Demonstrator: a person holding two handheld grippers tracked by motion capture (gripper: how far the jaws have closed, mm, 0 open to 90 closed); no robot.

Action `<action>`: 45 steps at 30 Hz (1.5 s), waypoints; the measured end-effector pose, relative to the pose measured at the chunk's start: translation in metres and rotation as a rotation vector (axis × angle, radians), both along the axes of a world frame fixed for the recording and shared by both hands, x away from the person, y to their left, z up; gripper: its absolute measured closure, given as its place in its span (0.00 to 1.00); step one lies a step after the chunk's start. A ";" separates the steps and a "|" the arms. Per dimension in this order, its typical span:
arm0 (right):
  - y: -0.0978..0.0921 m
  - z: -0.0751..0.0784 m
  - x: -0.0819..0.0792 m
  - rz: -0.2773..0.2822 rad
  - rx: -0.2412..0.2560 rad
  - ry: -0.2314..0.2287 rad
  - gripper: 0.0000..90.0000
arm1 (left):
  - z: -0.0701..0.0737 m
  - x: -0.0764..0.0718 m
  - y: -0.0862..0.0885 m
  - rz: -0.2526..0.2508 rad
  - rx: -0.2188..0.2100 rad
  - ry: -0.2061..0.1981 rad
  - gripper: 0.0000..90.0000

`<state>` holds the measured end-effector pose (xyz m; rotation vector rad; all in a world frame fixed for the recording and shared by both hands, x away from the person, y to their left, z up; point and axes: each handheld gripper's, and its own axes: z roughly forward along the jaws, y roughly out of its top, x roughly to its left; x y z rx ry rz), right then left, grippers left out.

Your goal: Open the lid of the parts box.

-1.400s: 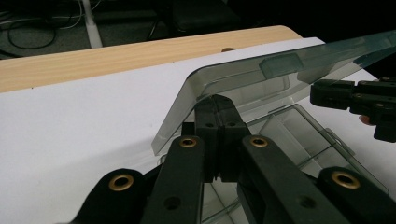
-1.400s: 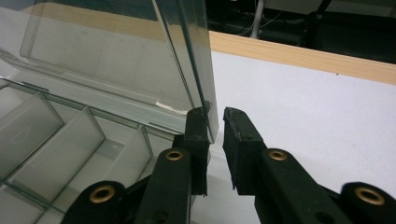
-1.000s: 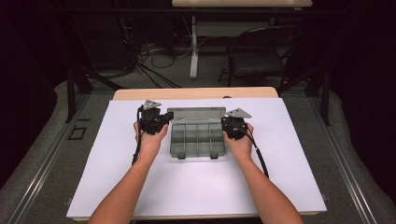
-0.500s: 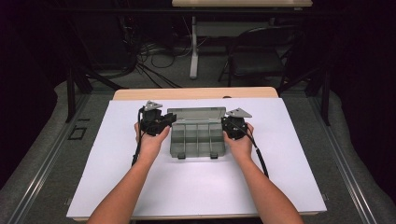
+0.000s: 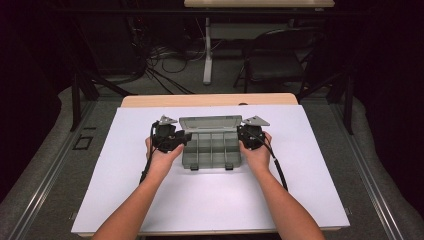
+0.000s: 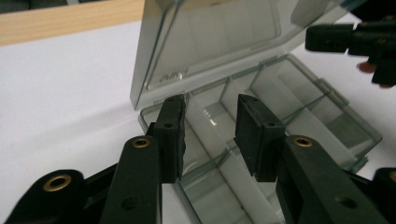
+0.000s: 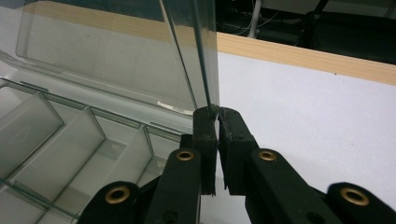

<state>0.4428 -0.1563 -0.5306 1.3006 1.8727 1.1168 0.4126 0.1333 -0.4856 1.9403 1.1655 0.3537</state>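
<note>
A clear grey plastic compartment box lies in the middle of the white table top, with its lid standing up at the far side. My right gripper is at the box's right end. In the right gripper view it is shut on the lid's side edge. My left gripper is at the box's left end. In the left gripper view it stands open over the left compartments, with nothing between its fingers.
The white board covers a wooden table whose far edge shows behind the box. Beyond the table are a chair, a desk leg and cables on the floor. Both forearms reach in from the near edge.
</note>
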 end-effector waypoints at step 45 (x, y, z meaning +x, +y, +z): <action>0.001 0.000 -0.001 -0.009 0.012 0.002 0.96 | -0.062 0.004 -0.009 0.029 0.183 0.190 0.71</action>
